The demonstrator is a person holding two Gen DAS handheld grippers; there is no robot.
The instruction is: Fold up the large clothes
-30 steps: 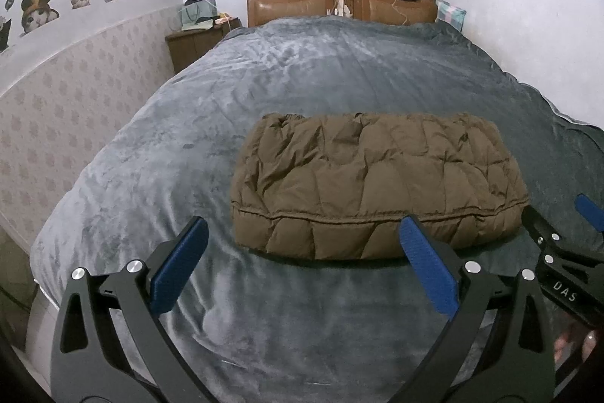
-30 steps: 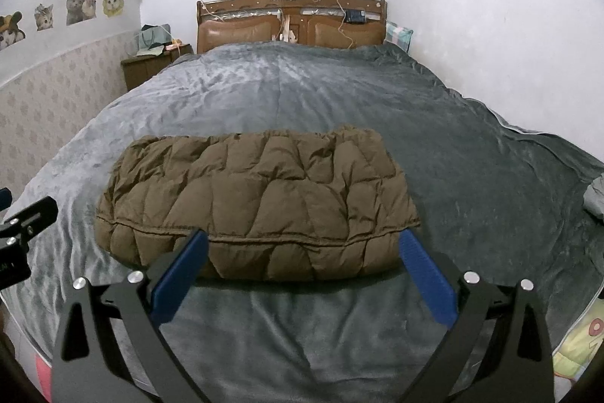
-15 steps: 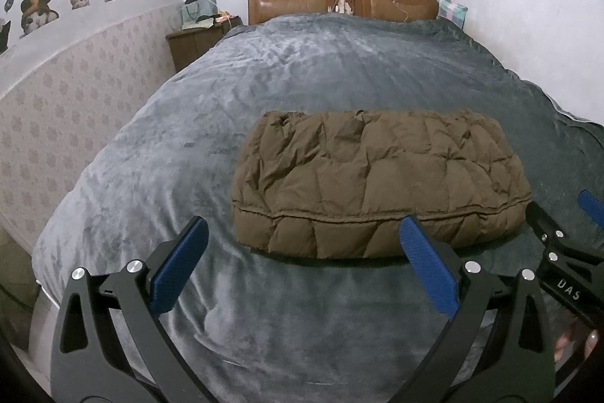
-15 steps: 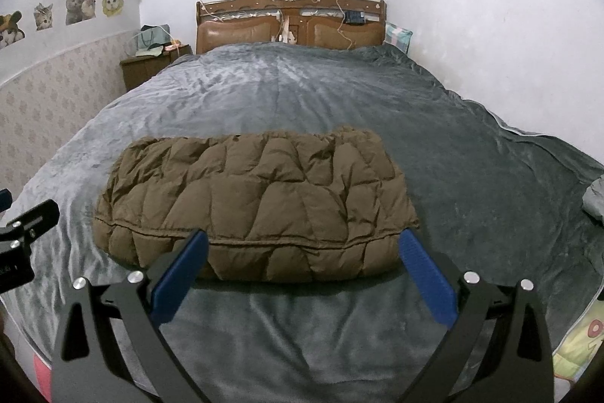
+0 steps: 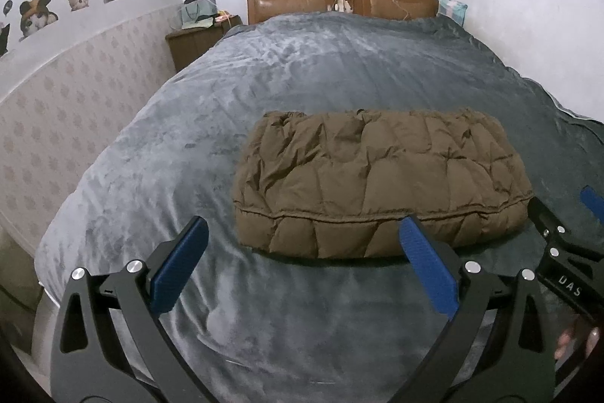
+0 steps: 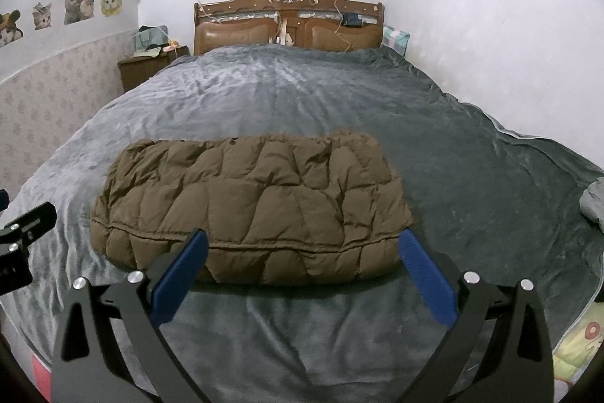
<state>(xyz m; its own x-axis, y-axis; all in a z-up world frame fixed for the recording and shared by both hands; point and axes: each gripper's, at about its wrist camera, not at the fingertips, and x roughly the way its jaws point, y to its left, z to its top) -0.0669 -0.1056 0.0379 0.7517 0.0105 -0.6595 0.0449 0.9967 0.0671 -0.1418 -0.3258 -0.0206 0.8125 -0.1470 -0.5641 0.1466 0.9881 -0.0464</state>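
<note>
A brown quilted down jacket (image 5: 377, 176) lies folded into a thick rectangular bundle on the grey blanket of the bed; the right wrist view shows it too, jacket (image 6: 253, 199). My left gripper (image 5: 302, 244) hovers open just in front of the bundle's near edge, nothing between its blue pads. My right gripper (image 6: 302, 255) is open as well, level with the same near edge and holding nothing. The right gripper's fingers (image 5: 547, 225) show at the right edge of the left wrist view. The left gripper's tip (image 6: 26, 225) shows at the left edge of the right wrist view.
The grey blanket (image 5: 321, 70) covers the whole bed up to a wooden headboard (image 6: 288, 25). A wooden nightstand (image 5: 196, 40) with bags stands at the far left. Walls close in on both sides. A grey bundle (image 6: 592, 203) lies at the bed's right edge.
Both grippers have drawn back slightly from the folded jacket and stay open. The jacket has not moved.
</note>
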